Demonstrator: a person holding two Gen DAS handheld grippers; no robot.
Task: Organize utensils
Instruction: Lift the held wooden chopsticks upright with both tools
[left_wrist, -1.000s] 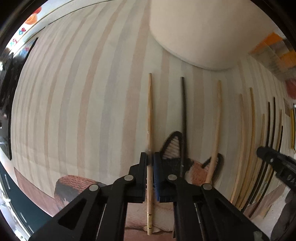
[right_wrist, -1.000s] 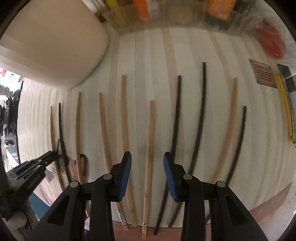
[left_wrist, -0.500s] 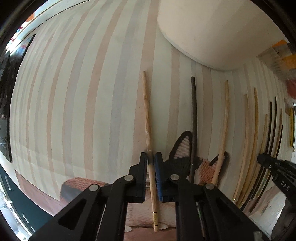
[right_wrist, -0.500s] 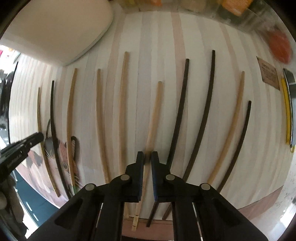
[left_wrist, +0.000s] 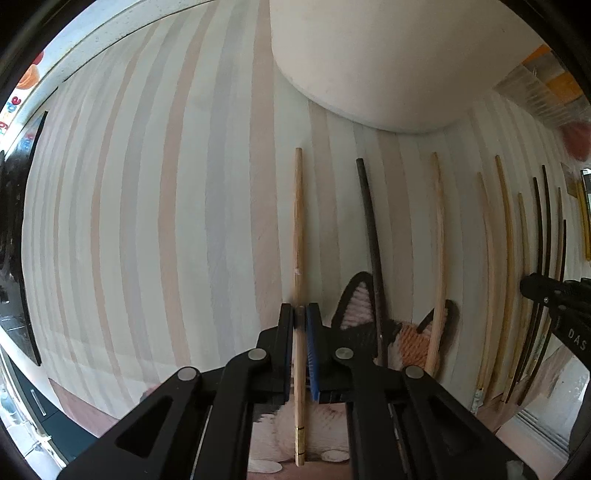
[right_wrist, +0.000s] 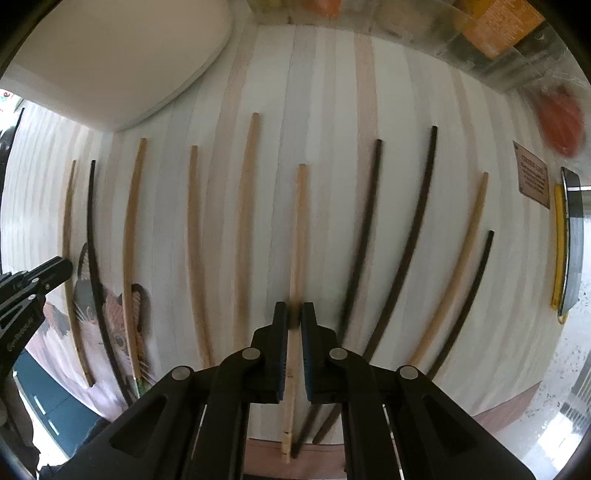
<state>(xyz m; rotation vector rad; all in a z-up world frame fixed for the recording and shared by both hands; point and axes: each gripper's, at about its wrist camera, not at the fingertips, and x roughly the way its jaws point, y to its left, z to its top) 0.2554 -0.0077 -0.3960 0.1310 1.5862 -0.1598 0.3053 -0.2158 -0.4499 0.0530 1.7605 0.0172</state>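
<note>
each gripper is clamped on one pale chopstick, and both point down at the striped mat (left_wrist: 166, 221) on the worktop. in the left wrist view the left gripper (left_wrist: 302, 314) is closed tight on a light wooden chopstick (left_wrist: 297, 221), gripped near its butt end so the long tip hangs free. in the right wrist view the right gripper (right_wrist: 294, 310) has just been closing and is now pinched on another pale chopstick (right_wrist: 300, 229). the dark chopsticks (right_wrist: 365, 236) are left lying in the row beside it. the two pale sticks are probably held to be paired by colour.
</note>
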